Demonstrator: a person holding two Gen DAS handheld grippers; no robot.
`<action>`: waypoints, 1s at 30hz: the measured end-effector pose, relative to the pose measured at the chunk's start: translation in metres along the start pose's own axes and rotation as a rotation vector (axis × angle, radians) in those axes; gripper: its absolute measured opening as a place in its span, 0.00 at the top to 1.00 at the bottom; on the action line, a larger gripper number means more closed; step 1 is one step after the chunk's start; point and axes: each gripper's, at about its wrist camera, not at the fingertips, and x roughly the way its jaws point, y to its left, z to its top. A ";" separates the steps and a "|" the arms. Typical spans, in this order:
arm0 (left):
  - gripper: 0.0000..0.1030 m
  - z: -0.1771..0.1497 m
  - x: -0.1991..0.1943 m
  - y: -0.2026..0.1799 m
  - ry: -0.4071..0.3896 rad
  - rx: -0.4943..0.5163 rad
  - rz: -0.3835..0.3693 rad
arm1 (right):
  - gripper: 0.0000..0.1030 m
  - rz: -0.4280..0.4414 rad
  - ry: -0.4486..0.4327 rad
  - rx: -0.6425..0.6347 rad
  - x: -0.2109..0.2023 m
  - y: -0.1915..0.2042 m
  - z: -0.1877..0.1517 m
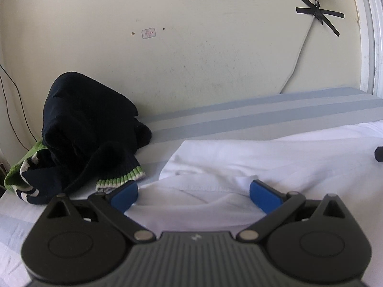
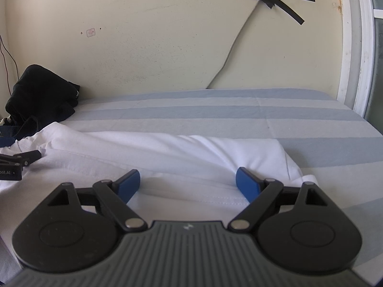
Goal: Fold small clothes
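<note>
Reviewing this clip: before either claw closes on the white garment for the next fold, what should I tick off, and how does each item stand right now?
1. Left claw open: ok, jaws spread wide.
2. Right claw open: ok, jaws spread wide.
3. White garment under both claws: ok, white cloth lies between each pair of blue pads.
4. Garment flat: not ok, ridges and wrinkles run across it.
5. Dark sweater clear of the garment: cannot tell; its green-striped cuff lies right by the garment's edge and the left claw's pad.
6. Striped sheet beyond the garment free for folding: ok, bare cloth up to the wall.
</note>
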 end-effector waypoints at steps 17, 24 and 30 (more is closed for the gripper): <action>0.00 -0.002 0.001 0.001 0.011 -0.019 -0.010 | 0.08 -0.028 -0.103 -0.004 -0.065 0.024 -0.004; 0.00 -0.001 0.002 0.001 0.017 -0.017 -0.008 | 0.06 -0.148 0.029 0.036 -0.033 -0.005 -0.018; 0.00 -0.002 0.002 0.001 0.015 -0.014 -0.006 | 0.02 -0.154 0.013 0.024 -0.026 -0.001 -0.018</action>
